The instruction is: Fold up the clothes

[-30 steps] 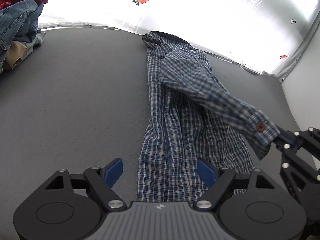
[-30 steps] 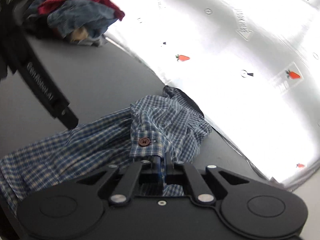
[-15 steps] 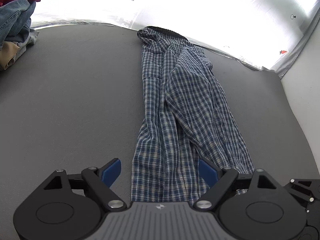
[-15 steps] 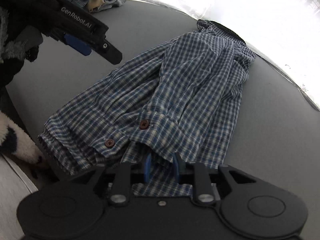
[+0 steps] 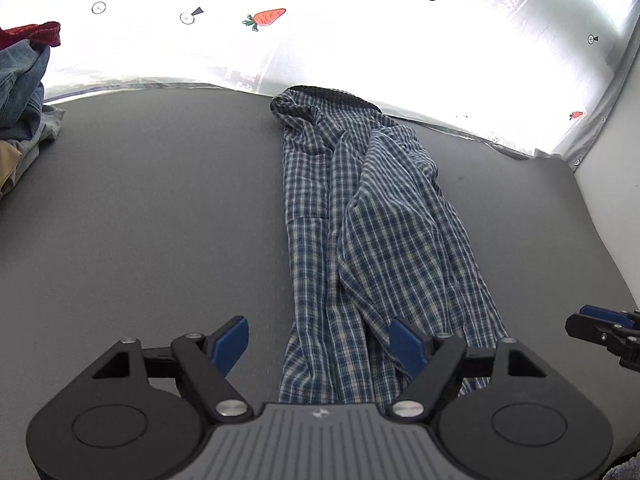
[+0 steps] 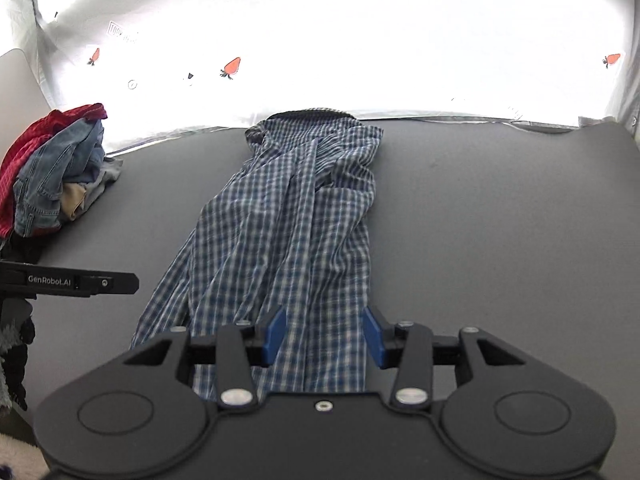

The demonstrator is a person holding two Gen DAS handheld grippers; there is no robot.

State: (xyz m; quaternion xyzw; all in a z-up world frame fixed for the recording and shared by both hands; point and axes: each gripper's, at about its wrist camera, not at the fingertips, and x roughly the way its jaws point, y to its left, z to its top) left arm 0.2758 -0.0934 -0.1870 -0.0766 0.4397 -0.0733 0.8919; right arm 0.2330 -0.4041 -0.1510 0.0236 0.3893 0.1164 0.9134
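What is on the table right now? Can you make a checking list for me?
Surface: dark grey table, flat.
Job's things: blue checked shirt lying long and narrow, sides folded in, collar at the far edge.
Clutter: pile of clothes, red and denim, at the far left corner.
Grippers: left tool open above the shirt's near end; right tool open, holding nothing.
Cables: nothing seen.
Surroundings: bright white sheet with carrot prints behind the table.
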